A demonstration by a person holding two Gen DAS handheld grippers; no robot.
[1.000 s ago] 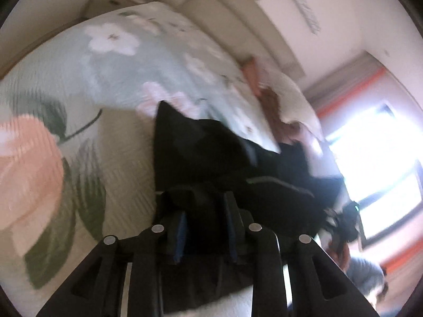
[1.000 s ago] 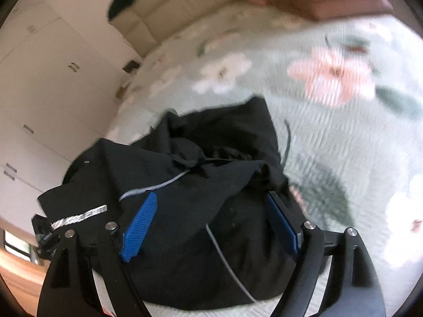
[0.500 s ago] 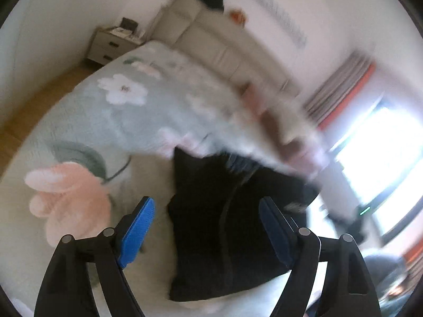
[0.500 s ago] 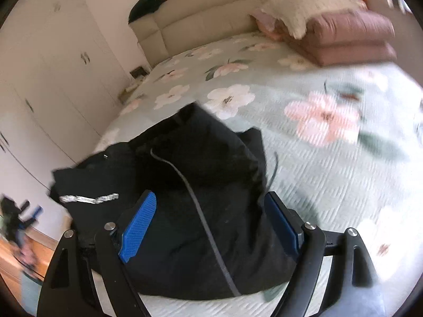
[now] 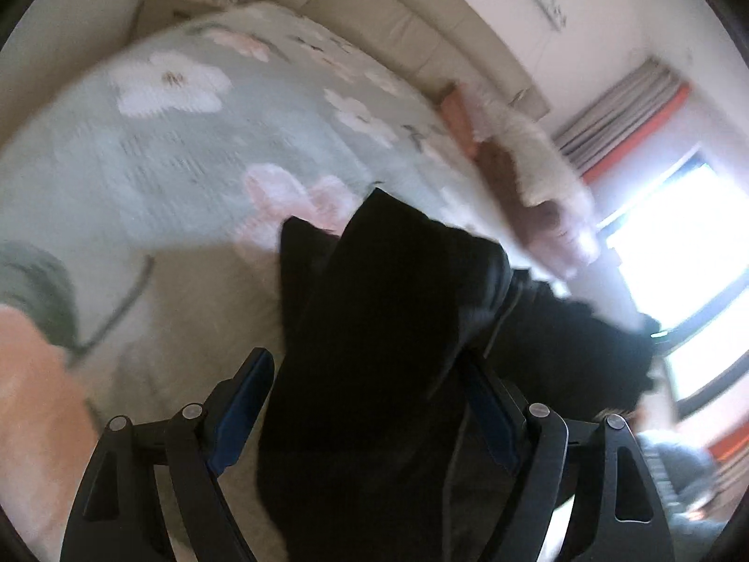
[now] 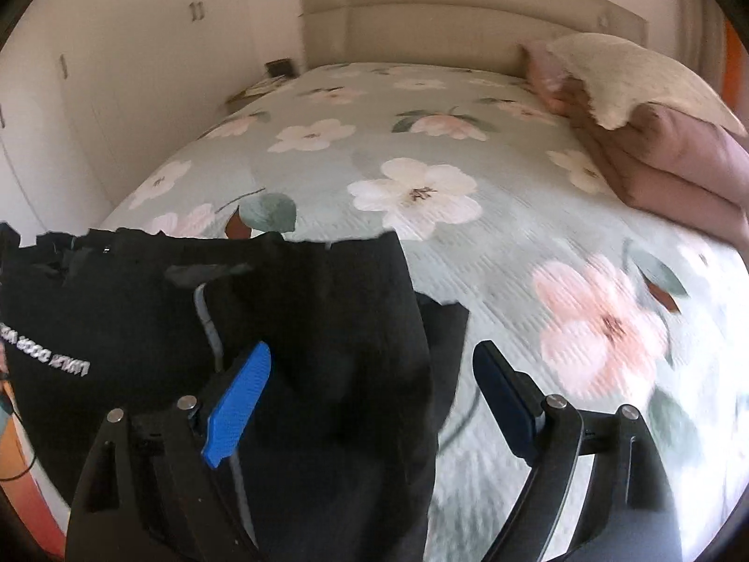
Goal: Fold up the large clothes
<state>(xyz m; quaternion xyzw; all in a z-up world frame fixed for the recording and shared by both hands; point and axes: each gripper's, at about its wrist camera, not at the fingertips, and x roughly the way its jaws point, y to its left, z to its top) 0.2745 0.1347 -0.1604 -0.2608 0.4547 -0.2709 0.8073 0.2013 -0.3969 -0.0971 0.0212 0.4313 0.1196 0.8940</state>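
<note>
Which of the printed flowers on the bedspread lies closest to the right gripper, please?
The big pink flower just right of the right gripper; the white flower lies farther up the bedspread.

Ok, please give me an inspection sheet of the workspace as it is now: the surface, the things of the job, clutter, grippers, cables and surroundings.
Surface: bed with a green floral bedspread, flat where it shows.
Job's things: black garment bunched at the near edge of the bed, white lettering on one part, a thin grey stripe running down it.
Clutter: folded pink blankets with a cream pillow on top, at the far right of the bed.
Grippers: left gripper open, garment between its fingers; right gripper open over the garment.
Cables: nothing seen for certain.
Surroundings: beige headboard, white wardrobe doors, bedside table, bright window with curtains.
</note>
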